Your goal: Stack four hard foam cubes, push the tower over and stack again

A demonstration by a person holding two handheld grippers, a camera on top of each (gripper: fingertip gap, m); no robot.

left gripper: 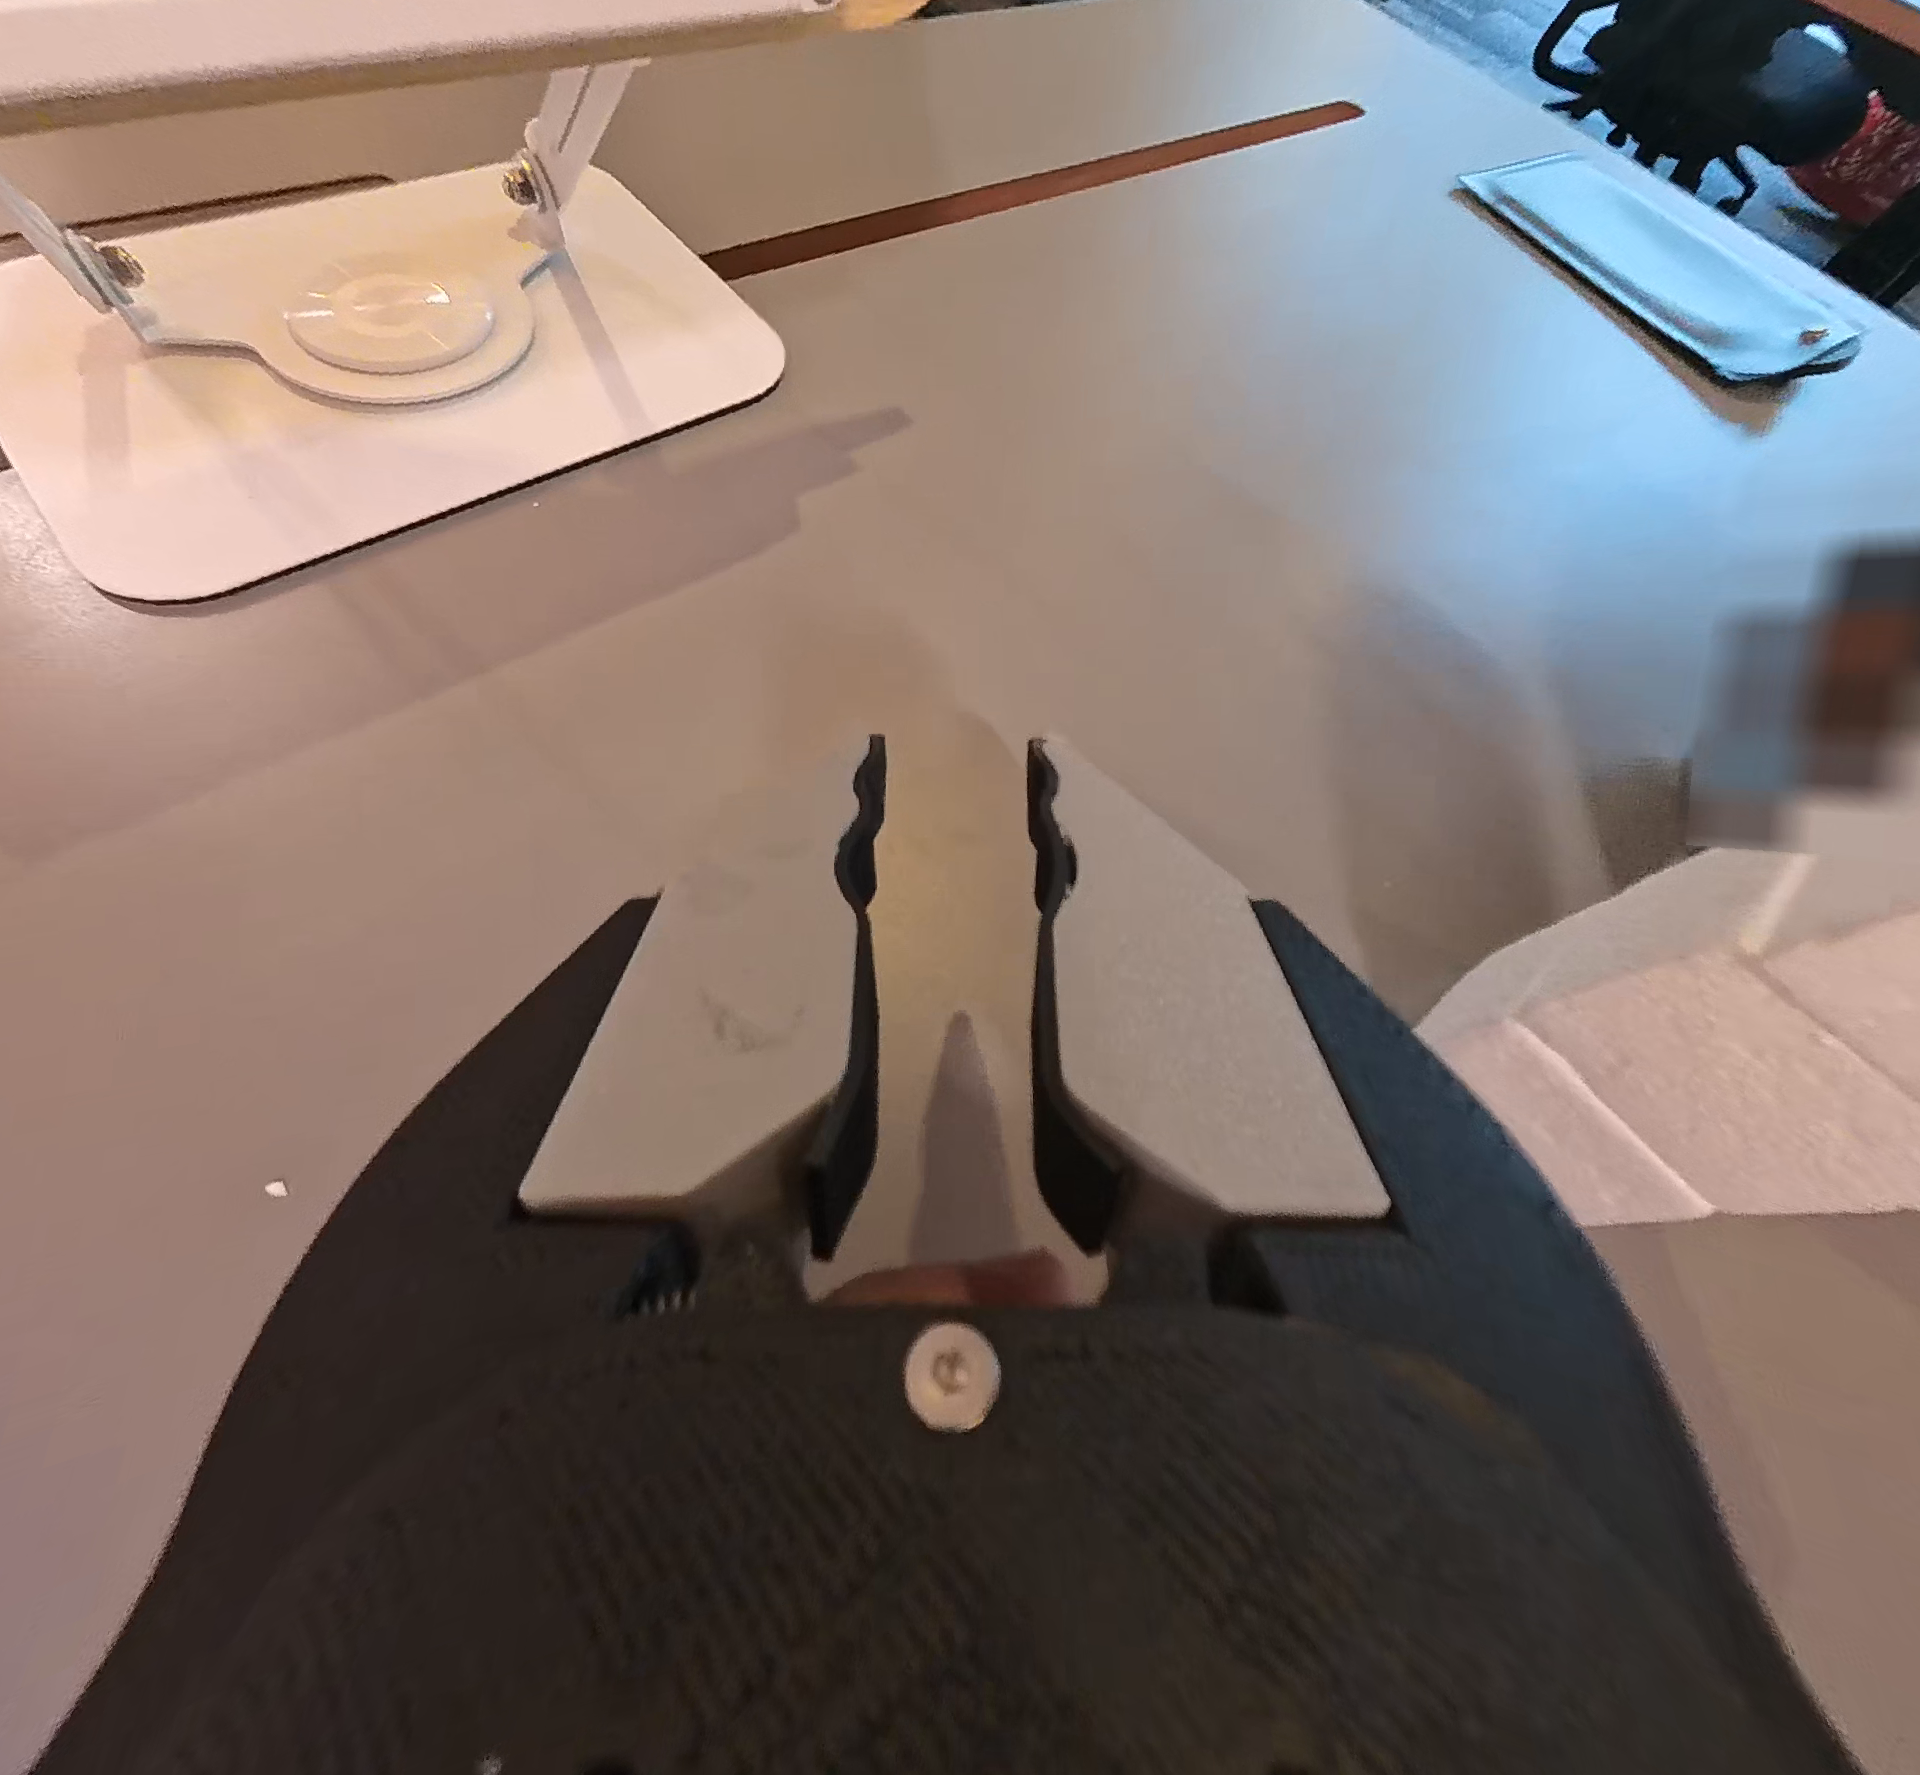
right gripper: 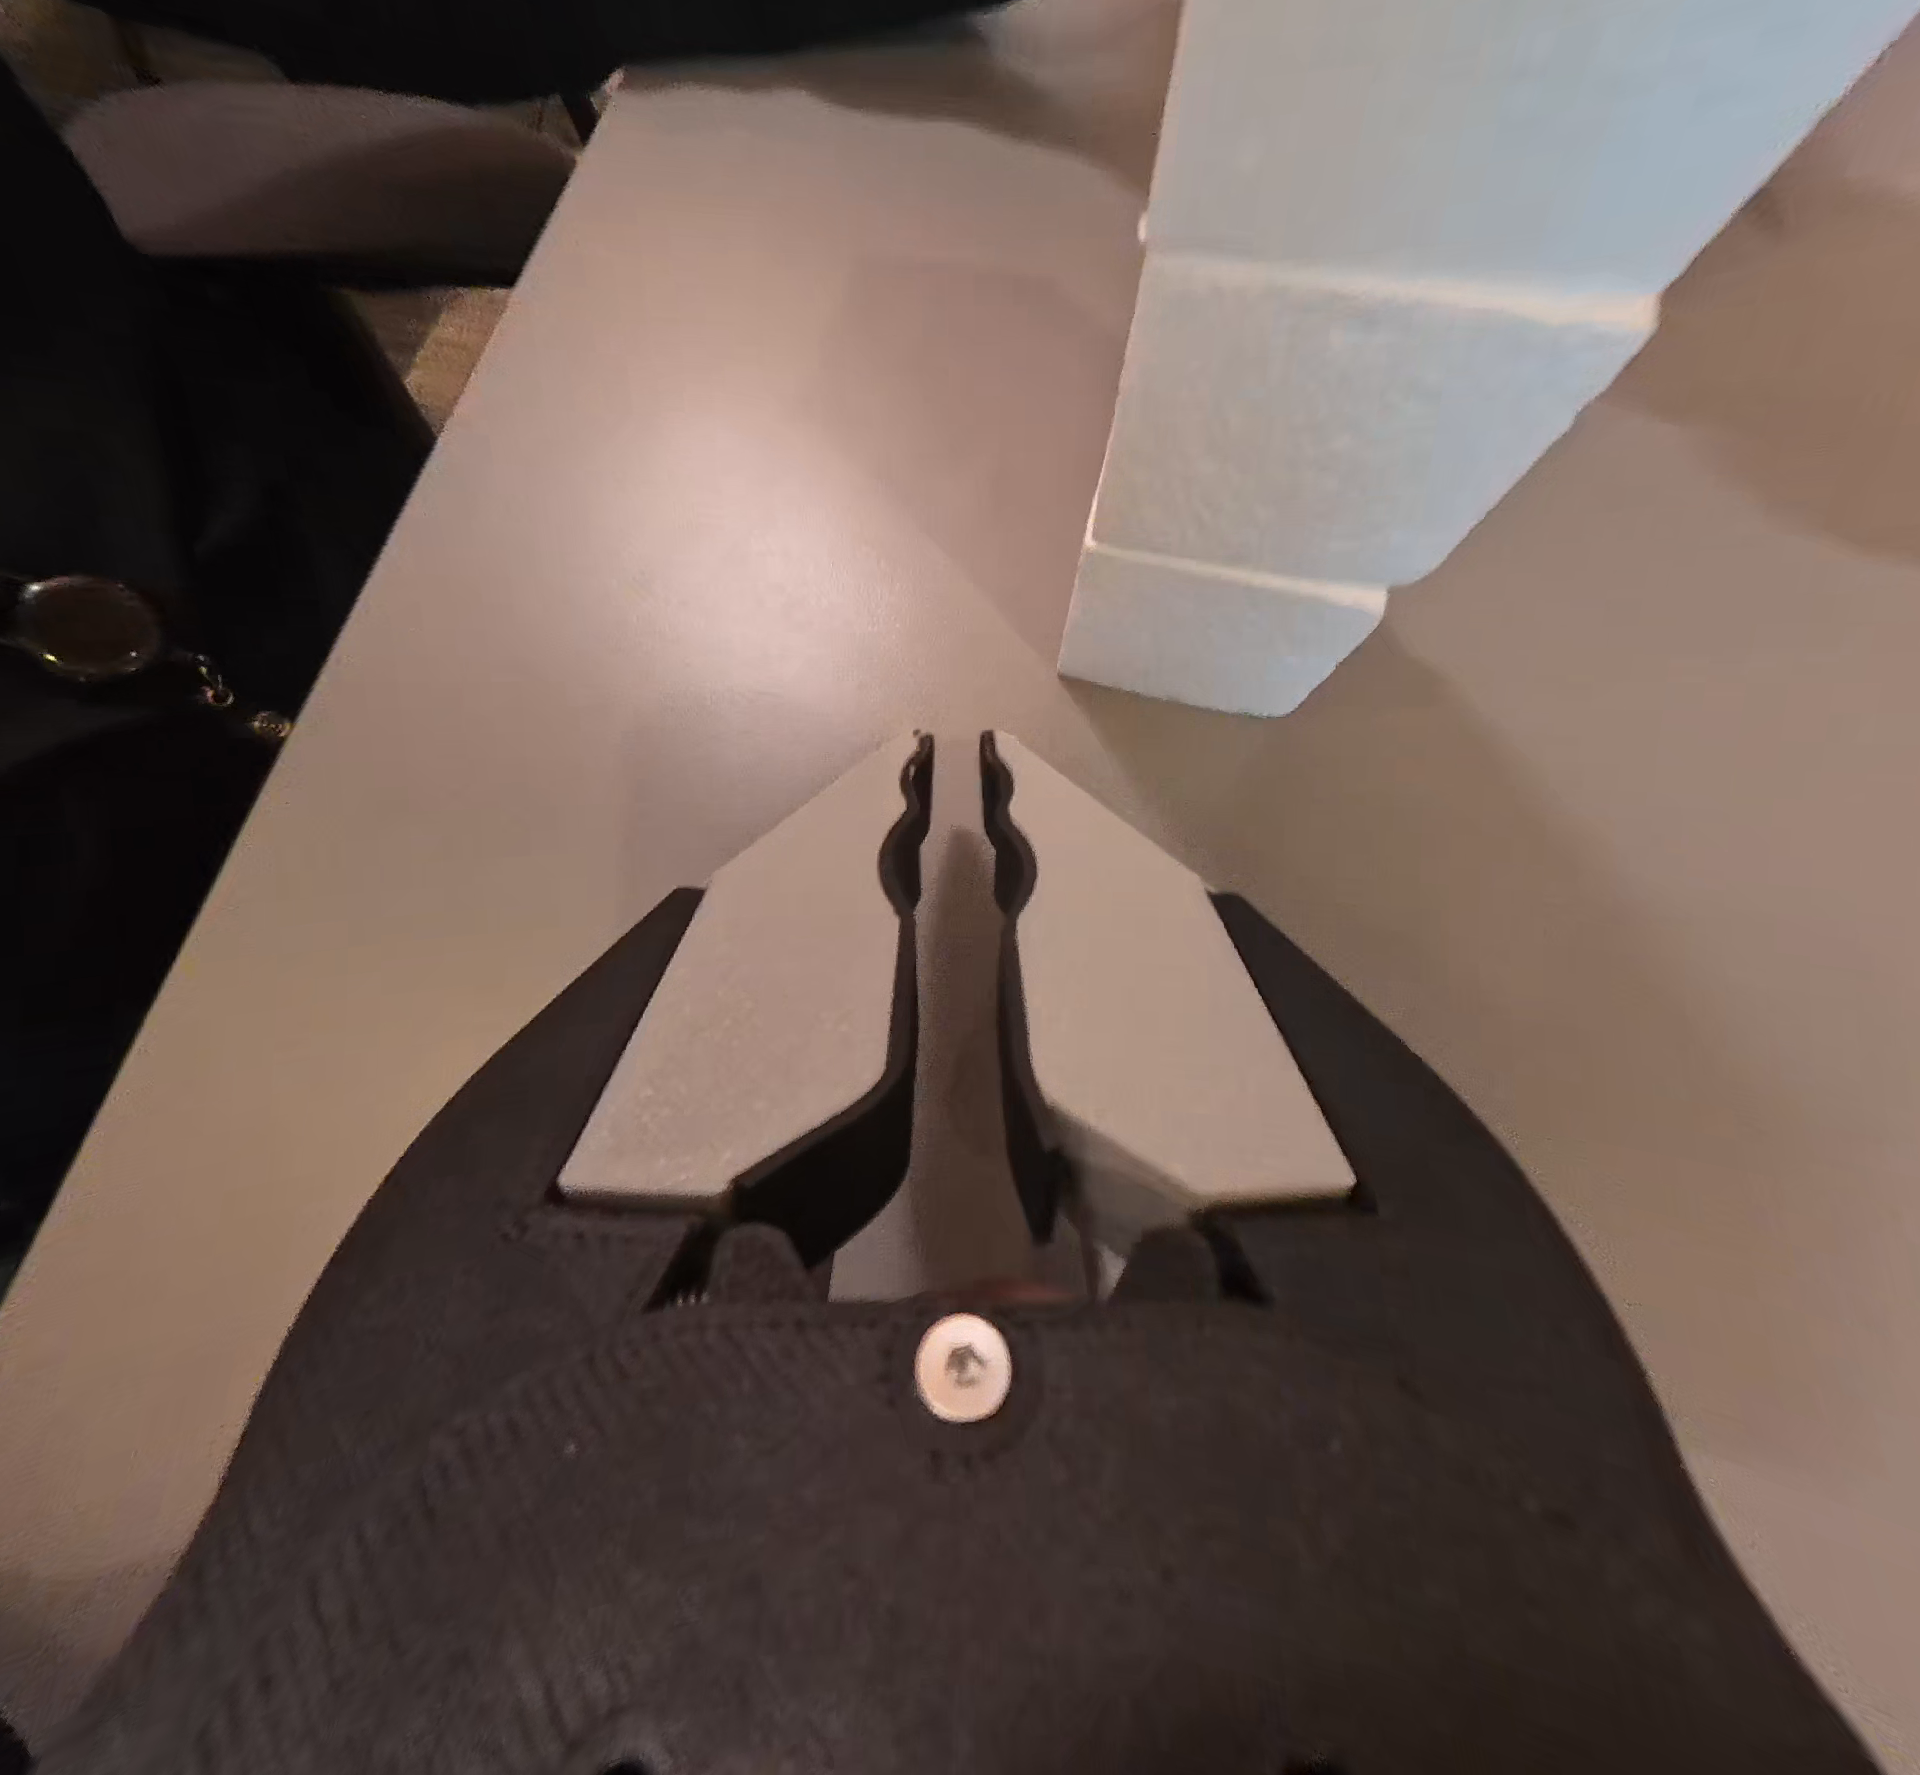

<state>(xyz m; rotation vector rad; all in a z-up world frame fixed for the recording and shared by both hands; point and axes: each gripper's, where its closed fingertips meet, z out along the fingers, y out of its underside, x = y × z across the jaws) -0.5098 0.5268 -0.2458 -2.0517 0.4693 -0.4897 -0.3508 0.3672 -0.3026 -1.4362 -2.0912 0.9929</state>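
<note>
Over on the far left of the table [left gripper: 1039,499] stands a white stand [left gripper: 395,375], well apart from the left gripper [left gripper: 956,759], whose jaws sit narrowly parted and empty. To its right lie white foam cubes [left gripper: 1662,1081], cut off by the frame edge. Beside the right gripper [right gripper: 951,738], jaws nearly together and empty, rises a stacked tower [right gripper: 1351,375]; its top is out of view. Each cube looks light and stiff, likely best pinched across opposite flat faces.
</note>
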